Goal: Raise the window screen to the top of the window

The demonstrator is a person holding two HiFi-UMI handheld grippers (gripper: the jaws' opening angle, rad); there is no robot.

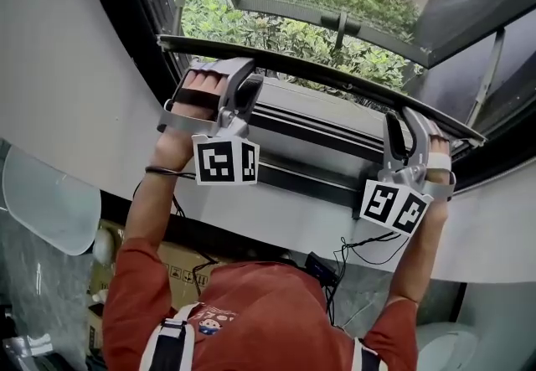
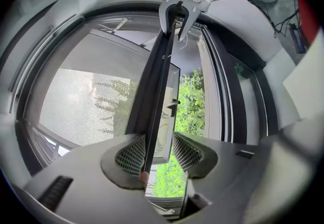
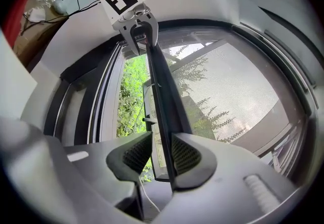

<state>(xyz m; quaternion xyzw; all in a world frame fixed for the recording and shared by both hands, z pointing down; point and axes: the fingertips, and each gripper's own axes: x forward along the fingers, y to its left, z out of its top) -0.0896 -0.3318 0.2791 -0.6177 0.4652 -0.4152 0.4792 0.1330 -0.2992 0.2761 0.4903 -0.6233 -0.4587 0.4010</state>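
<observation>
White wall [image 1: 59,68] around a dark window frame [image 1: 126,9], green shrubs [image 1: 251,30] beyond the grippers, window screen [image 2: 86,101] with its bar between the part-open jaws of left gripper [image 2: 154,154] and right gripper [image 3: 154,154], the bar rested against one jaw of each.

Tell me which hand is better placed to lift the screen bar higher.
Right, marginally: both tongs straddle the screen bar, but the right tongs leave a narrower gap around it than the left tongs.

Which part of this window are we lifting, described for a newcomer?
Start at the window frame in the white wall. A thin dark bar crosses the opening, running through the left tongs and the right tongs. Unlike the grey rails below, it carries the screen mesh.
</observation>
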